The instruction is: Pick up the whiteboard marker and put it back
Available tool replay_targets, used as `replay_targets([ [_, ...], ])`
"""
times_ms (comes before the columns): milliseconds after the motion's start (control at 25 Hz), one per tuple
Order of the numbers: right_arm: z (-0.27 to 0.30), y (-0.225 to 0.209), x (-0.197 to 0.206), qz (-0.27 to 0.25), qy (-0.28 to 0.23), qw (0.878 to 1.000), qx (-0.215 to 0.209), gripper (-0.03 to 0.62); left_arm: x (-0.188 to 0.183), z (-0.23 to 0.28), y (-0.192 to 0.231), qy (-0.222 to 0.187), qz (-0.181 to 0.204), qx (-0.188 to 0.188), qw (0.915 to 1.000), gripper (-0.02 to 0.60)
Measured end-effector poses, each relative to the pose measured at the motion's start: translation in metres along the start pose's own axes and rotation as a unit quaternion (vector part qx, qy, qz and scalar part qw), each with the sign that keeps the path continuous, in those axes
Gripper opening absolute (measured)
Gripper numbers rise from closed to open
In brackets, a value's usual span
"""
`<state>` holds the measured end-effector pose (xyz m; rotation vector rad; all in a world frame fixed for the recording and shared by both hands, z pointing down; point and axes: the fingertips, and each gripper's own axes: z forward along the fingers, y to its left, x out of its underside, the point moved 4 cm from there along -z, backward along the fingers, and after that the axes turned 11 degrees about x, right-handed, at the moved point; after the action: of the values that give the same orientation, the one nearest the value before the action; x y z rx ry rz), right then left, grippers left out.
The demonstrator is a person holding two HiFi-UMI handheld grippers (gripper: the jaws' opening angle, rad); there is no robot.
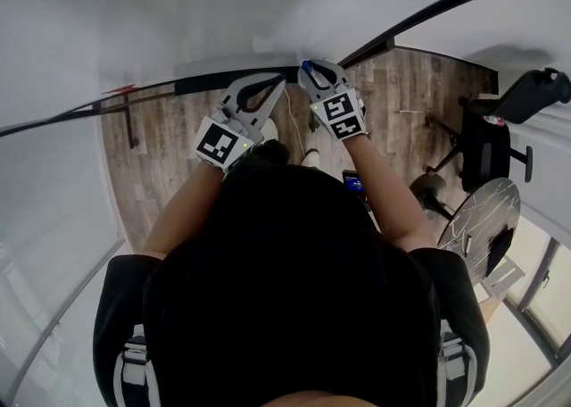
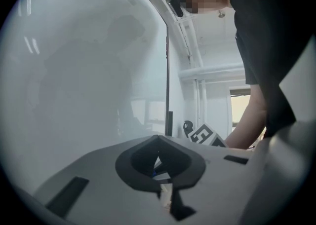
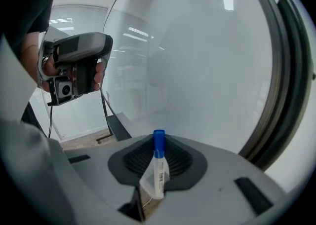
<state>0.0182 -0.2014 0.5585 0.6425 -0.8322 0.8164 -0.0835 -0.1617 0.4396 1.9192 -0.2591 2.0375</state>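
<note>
Head view, whiteboard [image 1: 178, 12]: broad white surface straight ahead of both grippers.
Bottom rail [image 1: 178, 86]: black strip along the whiteboard's lower edge.
Left gripper [image 1: 278, 84]: jaws together on nothing, near the whiteboard's rail.
Right gripper [image 1: 312, 73]: jaws clamped on the marker, close to the whiteboard.
Whiteboard marker [image 3: 158, 167]: blue cap outward, between the right jaws, just off the whiteboard.
Progress: pick-up looks done; putting it back is still to do.

Overhead; two close views facing whiteboard [image 3: 197, 46]
</note>
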Motion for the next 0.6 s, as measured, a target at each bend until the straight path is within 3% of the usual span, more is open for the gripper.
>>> replay_targets([
  [600,-0.045,-0.026,-0.027,0.053,-0.080,0.995,0.014,0.063,-0.021,0.009,-0.016,0.000,0.017,-0.014,0.9998,0.003],
])
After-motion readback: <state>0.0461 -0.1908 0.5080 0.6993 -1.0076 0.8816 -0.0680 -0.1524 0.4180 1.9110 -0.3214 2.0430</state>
